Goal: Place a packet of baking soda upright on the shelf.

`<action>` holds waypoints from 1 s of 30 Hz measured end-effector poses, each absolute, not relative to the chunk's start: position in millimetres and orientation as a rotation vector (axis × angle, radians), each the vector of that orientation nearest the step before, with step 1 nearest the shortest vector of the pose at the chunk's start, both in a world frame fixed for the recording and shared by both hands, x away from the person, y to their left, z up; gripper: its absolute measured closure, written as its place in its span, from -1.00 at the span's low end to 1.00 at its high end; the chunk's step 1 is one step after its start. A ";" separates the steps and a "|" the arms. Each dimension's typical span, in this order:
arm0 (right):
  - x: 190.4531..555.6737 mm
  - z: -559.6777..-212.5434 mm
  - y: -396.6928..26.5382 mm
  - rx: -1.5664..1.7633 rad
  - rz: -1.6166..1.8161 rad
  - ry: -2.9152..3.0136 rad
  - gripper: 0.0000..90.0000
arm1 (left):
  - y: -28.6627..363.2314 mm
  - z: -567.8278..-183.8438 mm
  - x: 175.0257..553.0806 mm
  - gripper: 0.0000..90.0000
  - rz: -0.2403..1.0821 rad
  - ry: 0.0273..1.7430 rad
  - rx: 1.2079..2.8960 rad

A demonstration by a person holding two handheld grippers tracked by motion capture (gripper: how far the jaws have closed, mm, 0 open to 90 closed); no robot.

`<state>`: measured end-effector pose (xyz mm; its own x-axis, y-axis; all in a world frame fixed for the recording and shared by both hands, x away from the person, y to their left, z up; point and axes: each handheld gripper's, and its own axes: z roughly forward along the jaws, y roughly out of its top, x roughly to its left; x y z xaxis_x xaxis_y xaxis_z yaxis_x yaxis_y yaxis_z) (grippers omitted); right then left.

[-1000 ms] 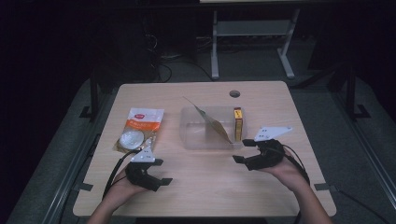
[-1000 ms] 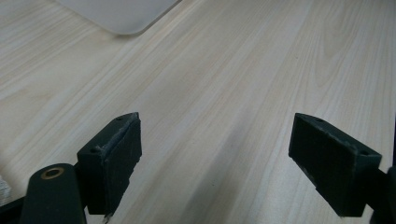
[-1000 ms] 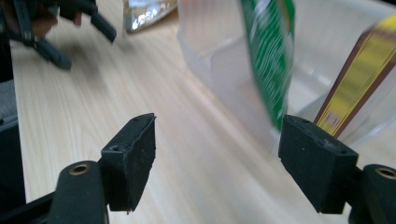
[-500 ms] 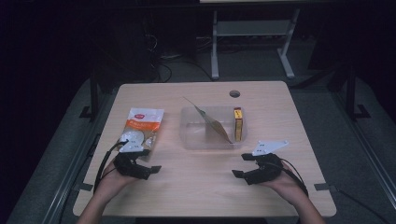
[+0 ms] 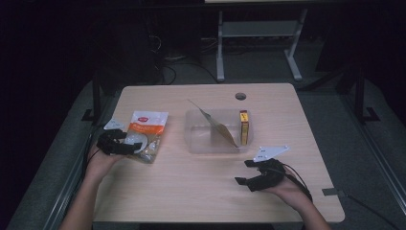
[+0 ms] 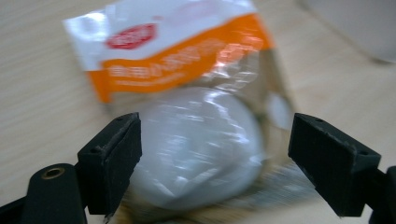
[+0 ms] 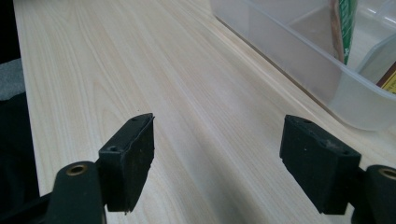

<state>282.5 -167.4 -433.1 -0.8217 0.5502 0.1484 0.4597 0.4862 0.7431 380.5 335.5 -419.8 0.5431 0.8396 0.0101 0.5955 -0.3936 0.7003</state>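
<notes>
A person's left gripper (image 5: 125,143) hovers at the table's (image 5: 191,191) left edge with jaws spread wide around an orange-and-white snack bag (image 6: 187,116), the pads not pressing on it, so the pickup looks barely begun. The bag lies flat just left of a clear plastic bin (image 5: 201,143) holding a brown pouch (image 5: 218,127) and a yellow box (image 5: 244,127). The right gripper (image 5: 249,173) rests near the front right edge, jaws wide and empty
</notes>
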 end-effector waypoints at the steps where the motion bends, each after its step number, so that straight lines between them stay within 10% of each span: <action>1: 282.7 -433.1 -167.4 0.890 1.252 2.613 -0.43 | 339.3 -420.8 385.7 -0.62 0.485 1.168 2.130; 15: 283.7 -435.7 -169.3 0.926 1.243 2.625 -0.47 | 361.6 -458.0 428.9 -0.56 0.301 1.283 2.023; 30: 280.3 -438.9 -158.2 0.903 1.291 2.656 -0.48 | 357.2 -456.5 420.2 0.90 0.223 1.151 2.058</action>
<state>280.3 -158.2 -438.9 -0.8278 0.5249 0.1982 0.4801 0.4798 0.7343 420.2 357.2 -456.5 0.5799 0.7900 -0.1989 0.6586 -0.3110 0.6852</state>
